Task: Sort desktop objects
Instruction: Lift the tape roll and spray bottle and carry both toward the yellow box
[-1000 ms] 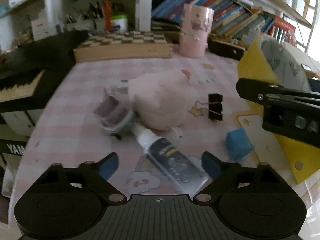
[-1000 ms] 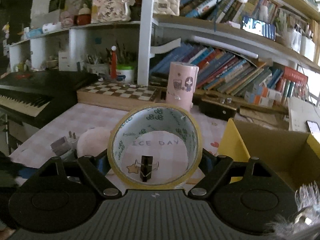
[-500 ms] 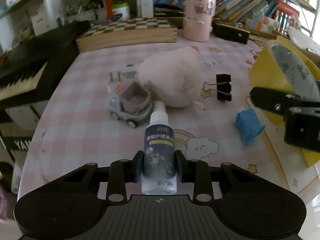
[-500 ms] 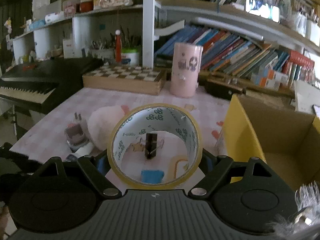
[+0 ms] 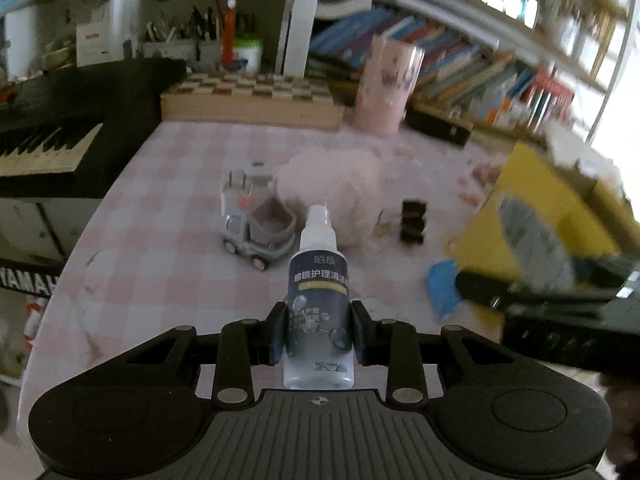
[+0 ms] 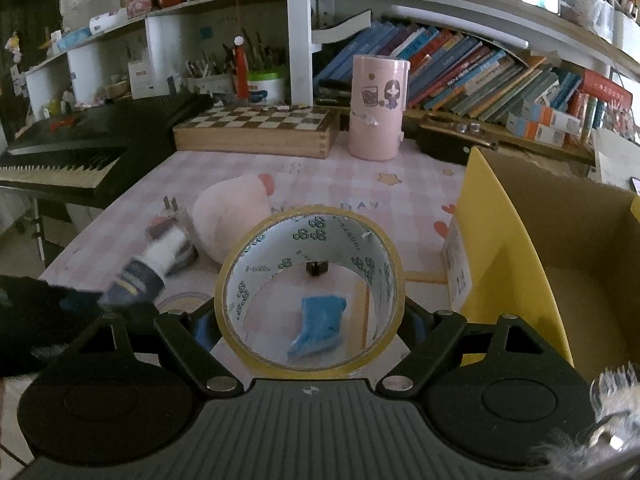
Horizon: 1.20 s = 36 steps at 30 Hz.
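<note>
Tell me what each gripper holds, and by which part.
Left gripper: spray bottle, gripped at its lower body. Right gripper: tape roll, held across its outer sides.

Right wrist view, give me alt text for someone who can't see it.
The right gripper holds a roll of tape upright above a pink checked table, beside an open yellow cardboard box. A blue cloth and a black binder clip show through the roll.
</note>
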### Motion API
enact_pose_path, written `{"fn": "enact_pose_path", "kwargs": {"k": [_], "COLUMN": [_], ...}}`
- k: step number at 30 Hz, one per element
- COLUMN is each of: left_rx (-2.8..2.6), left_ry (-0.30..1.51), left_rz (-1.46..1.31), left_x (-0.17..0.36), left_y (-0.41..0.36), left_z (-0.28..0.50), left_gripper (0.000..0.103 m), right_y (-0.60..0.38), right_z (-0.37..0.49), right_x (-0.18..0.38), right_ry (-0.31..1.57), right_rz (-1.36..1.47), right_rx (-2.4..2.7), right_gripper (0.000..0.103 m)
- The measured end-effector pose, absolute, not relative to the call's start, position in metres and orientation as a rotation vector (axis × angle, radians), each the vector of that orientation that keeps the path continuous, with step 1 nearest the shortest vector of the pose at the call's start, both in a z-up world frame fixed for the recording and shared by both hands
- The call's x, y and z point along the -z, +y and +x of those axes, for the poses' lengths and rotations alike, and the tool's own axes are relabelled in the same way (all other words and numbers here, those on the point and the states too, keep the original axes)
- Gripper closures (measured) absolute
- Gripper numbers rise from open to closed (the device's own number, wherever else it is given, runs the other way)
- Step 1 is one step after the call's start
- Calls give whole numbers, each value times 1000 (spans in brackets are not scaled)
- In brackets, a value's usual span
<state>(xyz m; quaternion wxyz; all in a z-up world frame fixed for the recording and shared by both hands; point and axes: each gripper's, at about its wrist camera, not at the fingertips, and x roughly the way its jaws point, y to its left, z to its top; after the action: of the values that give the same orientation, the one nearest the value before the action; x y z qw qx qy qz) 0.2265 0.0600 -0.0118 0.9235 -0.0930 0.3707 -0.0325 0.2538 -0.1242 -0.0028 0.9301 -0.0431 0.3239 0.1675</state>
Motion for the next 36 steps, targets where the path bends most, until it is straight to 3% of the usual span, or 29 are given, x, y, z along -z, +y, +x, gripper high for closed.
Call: {"fn": "enact_pose_path", "kwargs": {"k": [36], "left_rx": [137], "left_ry": [709], "left_rz": [-267], "left_x": [-4], "left_y": [79], "left_z": [59], "left_gripper": [72], "right_y": [-114], "right_z": [87], "right_x": [5], "right_ry": [709], "right_rz": [-27], "right_rx": [-338], "right_gripper": [20]}}
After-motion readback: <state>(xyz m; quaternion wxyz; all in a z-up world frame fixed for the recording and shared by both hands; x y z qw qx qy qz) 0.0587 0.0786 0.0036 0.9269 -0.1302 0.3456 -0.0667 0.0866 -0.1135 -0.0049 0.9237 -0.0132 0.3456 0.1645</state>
